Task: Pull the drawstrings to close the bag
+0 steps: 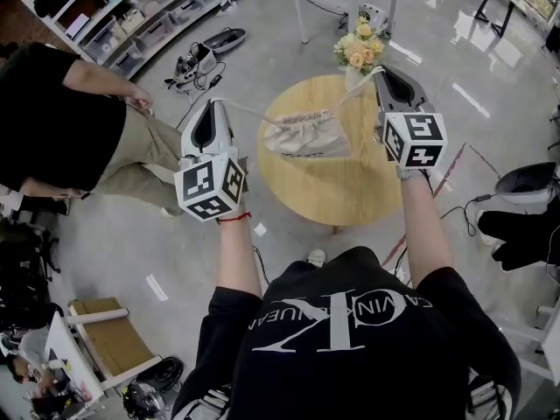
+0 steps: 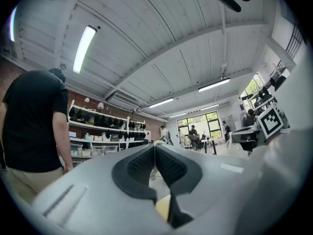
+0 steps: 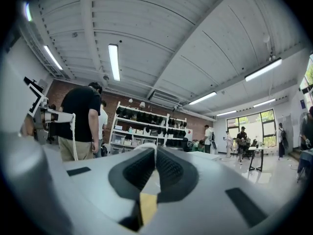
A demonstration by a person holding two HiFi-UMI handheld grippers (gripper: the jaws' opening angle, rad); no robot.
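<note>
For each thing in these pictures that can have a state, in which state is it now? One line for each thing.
left gripper: shut on the left drawstring
right gripper: shut on the right drawstring
left drawstring: pulled straight
right drawstring: pulled straight
bag: mouth gathered into folds, over the round table
flowers: upright

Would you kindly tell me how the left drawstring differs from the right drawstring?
The left drawstring shows a longer stretch than the right drawstring. The left slants gently; the right slants steeply. Both are pale, taut, clamped by the left gripper and right gripper.
</note>
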